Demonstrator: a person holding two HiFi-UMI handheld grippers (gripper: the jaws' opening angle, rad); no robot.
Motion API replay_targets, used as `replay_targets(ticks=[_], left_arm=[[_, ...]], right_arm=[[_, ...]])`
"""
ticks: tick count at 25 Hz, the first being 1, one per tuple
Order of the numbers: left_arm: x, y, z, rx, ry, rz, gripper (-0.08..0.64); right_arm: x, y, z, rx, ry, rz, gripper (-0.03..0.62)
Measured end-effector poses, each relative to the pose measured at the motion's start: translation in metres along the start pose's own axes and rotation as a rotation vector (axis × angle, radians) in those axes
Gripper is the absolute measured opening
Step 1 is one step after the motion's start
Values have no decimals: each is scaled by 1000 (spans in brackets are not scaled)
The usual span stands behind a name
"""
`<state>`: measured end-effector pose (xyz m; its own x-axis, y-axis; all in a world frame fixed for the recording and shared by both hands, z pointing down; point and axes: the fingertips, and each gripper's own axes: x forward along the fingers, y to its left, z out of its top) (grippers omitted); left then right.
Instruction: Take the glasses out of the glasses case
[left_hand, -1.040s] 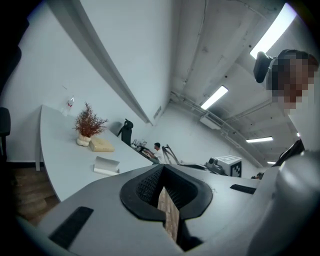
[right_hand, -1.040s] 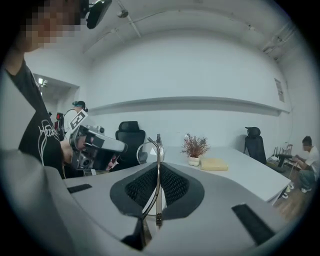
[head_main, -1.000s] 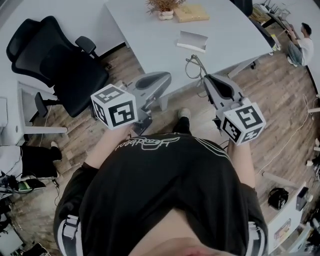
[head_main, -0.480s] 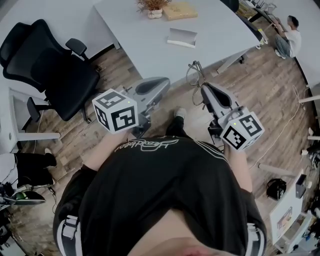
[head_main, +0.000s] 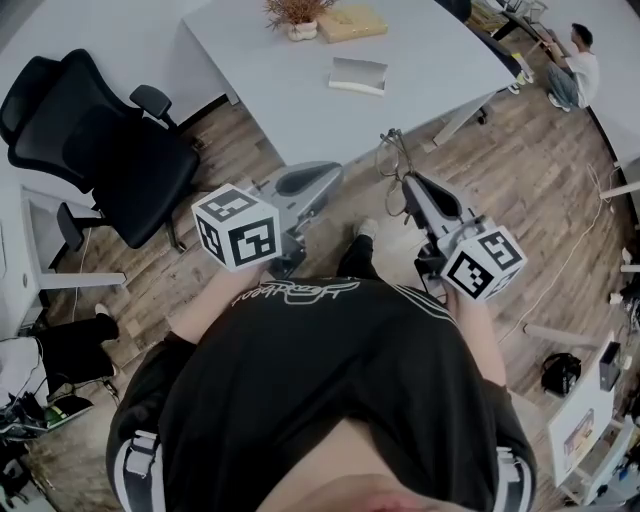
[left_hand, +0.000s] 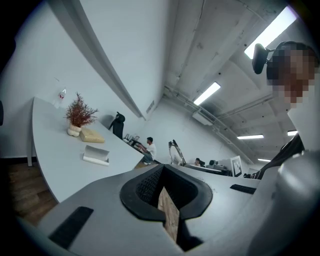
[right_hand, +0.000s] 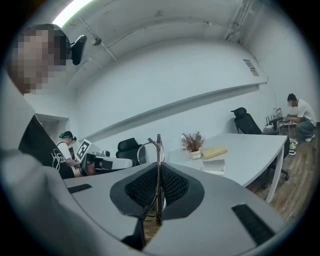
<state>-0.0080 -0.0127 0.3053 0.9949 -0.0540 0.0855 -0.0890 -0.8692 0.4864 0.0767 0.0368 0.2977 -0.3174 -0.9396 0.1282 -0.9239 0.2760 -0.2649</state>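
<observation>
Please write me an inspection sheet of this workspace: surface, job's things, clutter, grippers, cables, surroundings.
Surface: white table, nothing spilled on it.
Job's things: glasses case lies on the table, apparently open; glasses are out, held in the air off the table's near edge.
Clutter: potted dried plant and flat yellow box at the far end.
Grippers: right gripper shut on the glasses; left gripper shut, empty.
Cables: thin cable on the floor, right.
Surroundings: black office chair; seated person far off.

glasses (right_hand: 158, 149) pinched upright between tongs (right_hand: 158, 192)
</observation>
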Motion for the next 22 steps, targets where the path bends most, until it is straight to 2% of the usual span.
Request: replay_targets(ticks=[22], left_arm=[[13, 1, -3, -15, 5, -5, 8]], right_arm=[[1, -5, -10, -5, 17, 10, 20]])
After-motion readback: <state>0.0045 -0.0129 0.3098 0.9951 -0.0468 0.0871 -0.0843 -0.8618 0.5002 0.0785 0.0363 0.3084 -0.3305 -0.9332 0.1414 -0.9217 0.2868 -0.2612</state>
